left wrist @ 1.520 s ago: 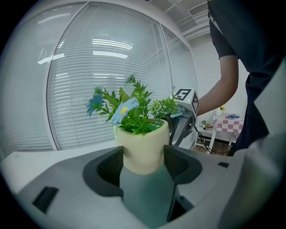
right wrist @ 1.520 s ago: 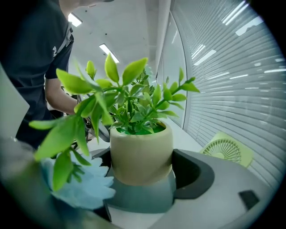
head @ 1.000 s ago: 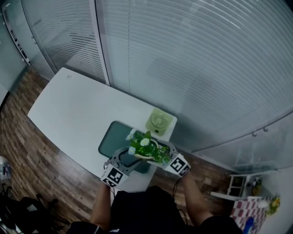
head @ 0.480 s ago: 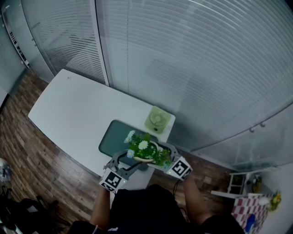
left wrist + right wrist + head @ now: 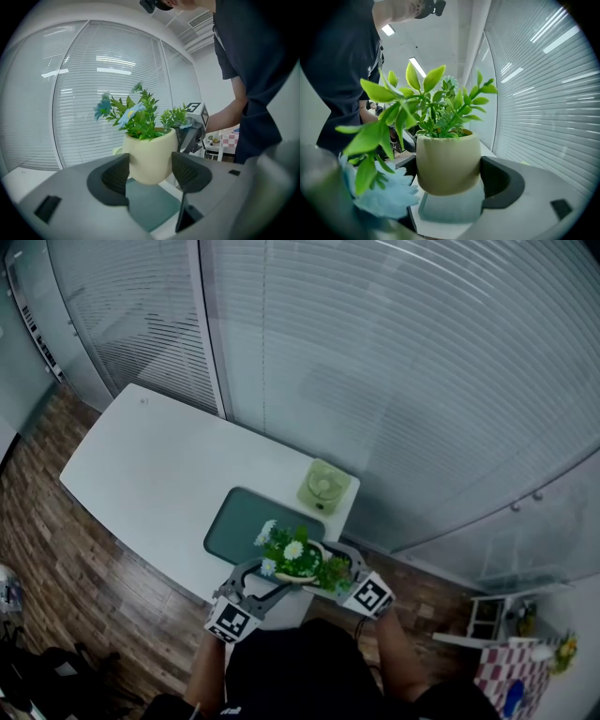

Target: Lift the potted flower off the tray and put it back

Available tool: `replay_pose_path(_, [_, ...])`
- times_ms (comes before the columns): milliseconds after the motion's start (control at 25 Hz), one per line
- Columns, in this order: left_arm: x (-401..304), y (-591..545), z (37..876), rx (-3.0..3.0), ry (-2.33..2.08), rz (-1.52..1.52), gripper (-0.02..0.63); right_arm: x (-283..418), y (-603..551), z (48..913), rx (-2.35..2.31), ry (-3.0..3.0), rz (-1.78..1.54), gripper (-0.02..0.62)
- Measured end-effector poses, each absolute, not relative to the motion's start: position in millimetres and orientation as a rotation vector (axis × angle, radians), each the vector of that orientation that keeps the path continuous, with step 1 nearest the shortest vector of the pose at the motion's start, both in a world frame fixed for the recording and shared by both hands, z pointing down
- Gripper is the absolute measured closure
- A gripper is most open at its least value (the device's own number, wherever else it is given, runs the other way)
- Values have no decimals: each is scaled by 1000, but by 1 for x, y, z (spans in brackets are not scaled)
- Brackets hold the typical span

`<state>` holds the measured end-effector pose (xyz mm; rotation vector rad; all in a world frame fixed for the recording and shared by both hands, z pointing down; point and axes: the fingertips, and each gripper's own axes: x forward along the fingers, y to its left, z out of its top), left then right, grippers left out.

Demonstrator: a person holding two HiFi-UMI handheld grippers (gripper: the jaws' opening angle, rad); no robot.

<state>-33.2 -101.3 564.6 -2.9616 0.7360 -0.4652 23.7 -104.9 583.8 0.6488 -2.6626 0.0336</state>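
A cream pot [image 5: 298, 568] with green leaves and pale blue and white flowers hangs in the air above the near end of the dark green tray [image 5: 239, 517]. Both grippers hold it from opposite sides. My left gripper [image 5: 270, 577] is shut on the pot [image 5: 150, 158], its dark pads pressing both flanks, with the tray [image 5: 151, 207] below. My right gripper [image 5: 326, 570] is shut on the pot [image 5: 448, 162] as well; leaves hide its left pad. The tray [image 5: 451, 209] shows under the pot's base, apart from it. The right gripper [image 5: 189, 135] appears behind the pot in the left gripper view.
The white table [image 5: 155, 470] runs away to the far left. A small pale green fan [image 5: 324, 487] stands at its right corner, just beyond the tray. Glass walls with blinds [image 5: 394, 381] close the far side. Wooden floor [image 5: 66, 577] lies left of the table.
The pot has moved with both grippers toward me, from over the tray's middle to over its near end. Both grips stay the same.
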Motion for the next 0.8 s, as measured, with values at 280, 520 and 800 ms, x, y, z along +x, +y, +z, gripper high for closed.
replay_pose_path(280, [-42,-95,564,-2957,709,-487,327,17,-97,585,663,-2658,39,193])
replay_pose_path(520, [-41,-90,563,-2959,711,-478,327,18,-91,582,657,-2646,12,193])
replay_pose_path(800, [-41,-87,564,-2974,685,-461,327,17,-88,584,670,-2667,22,193])
